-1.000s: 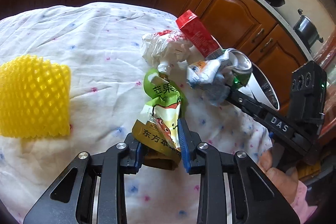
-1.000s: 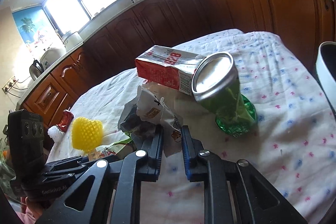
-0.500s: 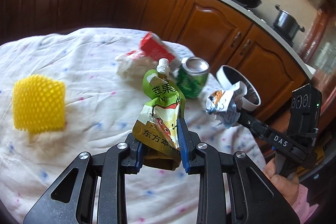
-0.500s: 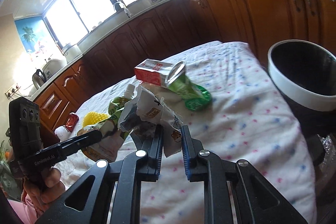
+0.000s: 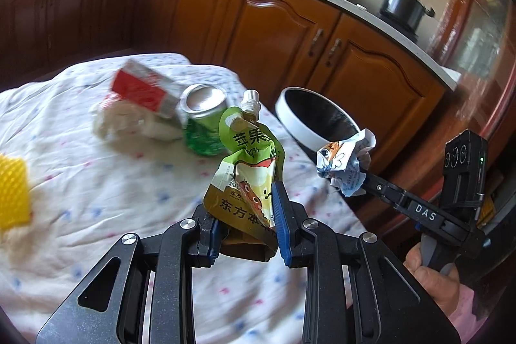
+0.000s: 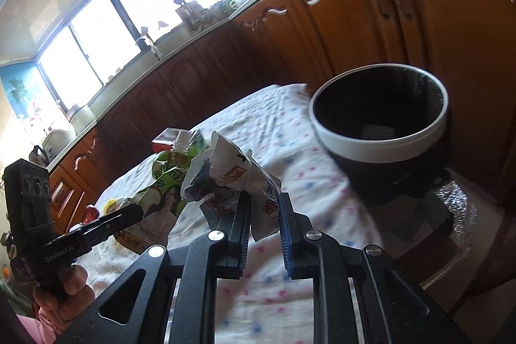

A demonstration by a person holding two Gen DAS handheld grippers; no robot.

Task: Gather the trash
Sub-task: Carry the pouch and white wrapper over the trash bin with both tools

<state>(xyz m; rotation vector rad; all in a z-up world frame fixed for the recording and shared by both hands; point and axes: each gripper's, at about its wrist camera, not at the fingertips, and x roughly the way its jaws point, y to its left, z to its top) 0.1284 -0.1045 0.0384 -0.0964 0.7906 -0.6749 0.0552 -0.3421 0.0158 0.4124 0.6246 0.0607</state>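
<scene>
My bin [image 6: 380,147], black with a white rim band, stands off the far edge of the clothed table [image 5: 106,182]; its mouth faces up and a pale scrap lies at the bottom, too dim for me to identify. My left gripper [image 5: 246,224] pinches a green spouted juice pouch [image 5: 248,160] by its base: its long axis runs upright, capped spout on top, printed face toward the camera, held above the cloth and clear of the bin. My right gripper [image 6: 264,224] is pressed onto a crumpled white wrapper [image 6: 232,173], which rises from the jaws and leans left, held above the table edge just short of the bin's rim. In the left view that same wrapper [image 5: 345,163] hangs in front of the bin [image 5: 296,124]. On the cloth behind the pouch lie a green drink can [image 5: 203,124], tipped with its silver end toward me, a red-and-white carton [image 5: 142,89] touching it, a white crumpled bag [image 5: 129,121] and, at the left edge, a yellow foam net [image 5: 13,192].
</scene>
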